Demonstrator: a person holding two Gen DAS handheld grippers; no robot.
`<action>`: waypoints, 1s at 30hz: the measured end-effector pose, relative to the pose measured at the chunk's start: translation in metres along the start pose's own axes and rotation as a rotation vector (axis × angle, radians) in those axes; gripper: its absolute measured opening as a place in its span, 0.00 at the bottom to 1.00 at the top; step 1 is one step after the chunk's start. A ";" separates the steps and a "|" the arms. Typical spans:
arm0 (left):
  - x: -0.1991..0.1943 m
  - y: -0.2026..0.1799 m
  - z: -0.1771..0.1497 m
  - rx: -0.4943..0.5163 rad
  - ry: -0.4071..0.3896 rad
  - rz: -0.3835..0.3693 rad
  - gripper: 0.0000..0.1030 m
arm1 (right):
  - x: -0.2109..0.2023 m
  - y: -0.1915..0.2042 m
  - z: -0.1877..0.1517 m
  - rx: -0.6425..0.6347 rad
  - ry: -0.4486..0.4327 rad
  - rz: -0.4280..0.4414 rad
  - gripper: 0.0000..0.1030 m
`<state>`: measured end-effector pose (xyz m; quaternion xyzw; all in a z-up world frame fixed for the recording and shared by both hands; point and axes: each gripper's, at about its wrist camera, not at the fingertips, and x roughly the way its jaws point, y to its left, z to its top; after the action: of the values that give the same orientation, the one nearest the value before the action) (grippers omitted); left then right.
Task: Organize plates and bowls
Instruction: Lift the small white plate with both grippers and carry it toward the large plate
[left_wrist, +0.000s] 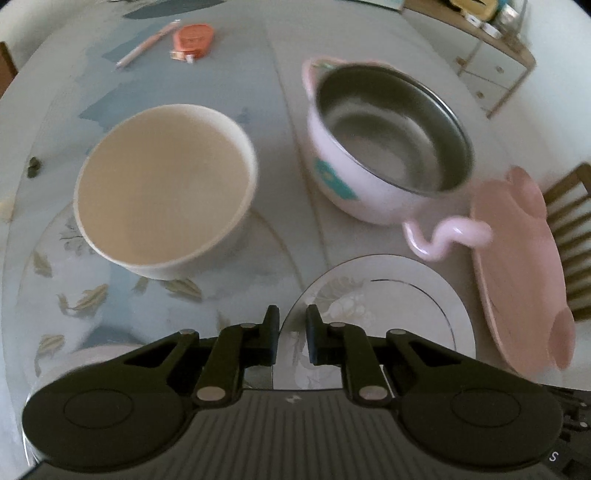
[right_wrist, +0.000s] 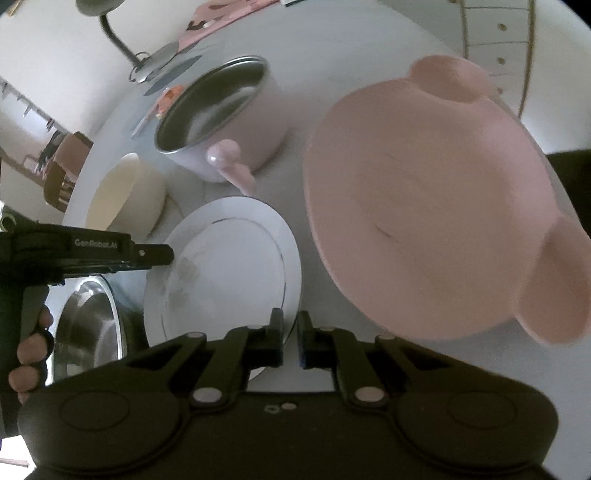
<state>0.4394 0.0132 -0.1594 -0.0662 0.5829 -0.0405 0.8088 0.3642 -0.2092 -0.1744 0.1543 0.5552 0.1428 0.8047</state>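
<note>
I am pinching the white plate (right_wrist: 229, 266) rim in both grippers, left gripper (left_wrist: 291, 339) and right gripper (right_wrist: 290, 341) angling steeply down; cream bowl (left_wrist: 162, 192) far left, pink plate (right_wrist: 424, 206) right, glass-topped table (left_wrist: 258, 55).

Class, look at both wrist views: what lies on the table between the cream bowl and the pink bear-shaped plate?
The pink steel-lined pot and the white plate sit between the cream bowl and the bear-shaped plate; both views show it.

Dim, flat indoor light, soft motion blur throughout, strong fisheye bending and dark corners
</note>
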 end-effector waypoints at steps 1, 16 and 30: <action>0.000 -0.003 -0.001 0.011 0.004 -0.002 0.14 | -0.002 -0.003 -0.003 0.010 -0.001 -0.003 0.07; -0.011 -0.039 -0.037 0.113 0.034 -0.037 0.13 | -0.027 -0.032 -0.033 0.080 0.008 -0.011 0.07; -0.038 -0.045 -0.103 0.059 0.046 -0.109 0.13 | -0.055 -0.052 -0.067 0.072 0.032 -0.002 0.05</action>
<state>0.3301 -0.0318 -0.1486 -0.0729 0.5955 -0.1034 0.7933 0.2855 -0.2729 -0.1711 0.1801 0.5730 0.1243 0.7898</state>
